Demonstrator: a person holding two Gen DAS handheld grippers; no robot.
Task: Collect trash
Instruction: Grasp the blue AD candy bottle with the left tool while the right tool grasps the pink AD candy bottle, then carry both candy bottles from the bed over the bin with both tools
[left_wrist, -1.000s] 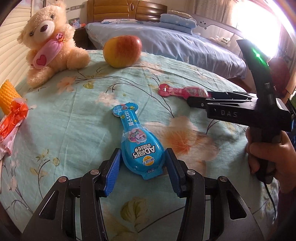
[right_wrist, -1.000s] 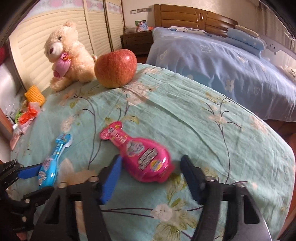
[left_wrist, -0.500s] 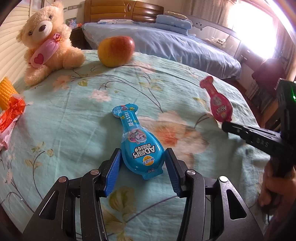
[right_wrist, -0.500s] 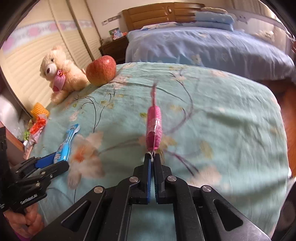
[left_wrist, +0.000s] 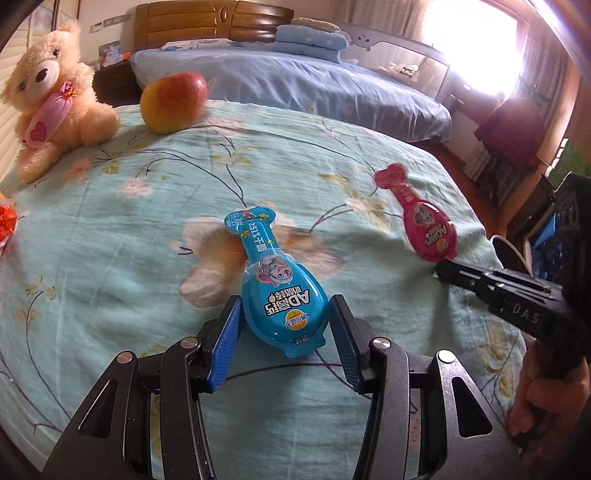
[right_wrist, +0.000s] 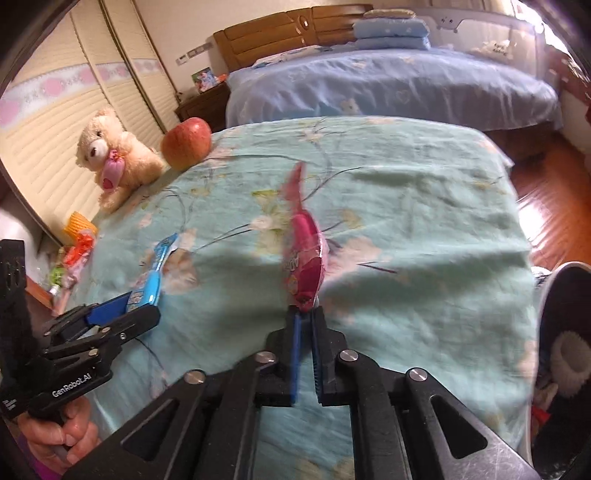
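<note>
A blue snack wrapper (left_wrist: 280, 291) with a cartoon print sits between the blue pads of my left gripper (left_wrist: 285, 301), which is shut on its wide end just above the floral bedspread (left_wrist: 129, 240). From the right wrist view the left gripper (right_wrist: 122, 310) is at the lower left with the blue wrapper (right_wrist: 151, 277) sticking out of it. My right gripper (right_wrist: 306, 312) pinches the bottom edge of a pink snack wrapper (right_wrist: 304, 258), which stands edge-on above the bedspread; its jaws are opening slightly. The left wrist view has the pink wrapper (left_wrist: 421, 225) at the right gripper's tip (left_wrist: 441, 267).
A teddy bear (left_wrist: 48, 96) and an apple (left_wrist: 173, 101) sit at the far side of the bedspread. Orange and yellow wrappers (right_wrist: 79, 236) lie at its left edge. A blue bed (right_wrist: 388, 85) stands behind. A dark round object (right_wrist: 569, 314) is at the right edge.
The right gripper closed on the pink wrapper, lifted it off the bedspread and carried it to the right, rolling so the wrapper stands edge-on. The left gripper shifted with the blue wrapper held.
</note>
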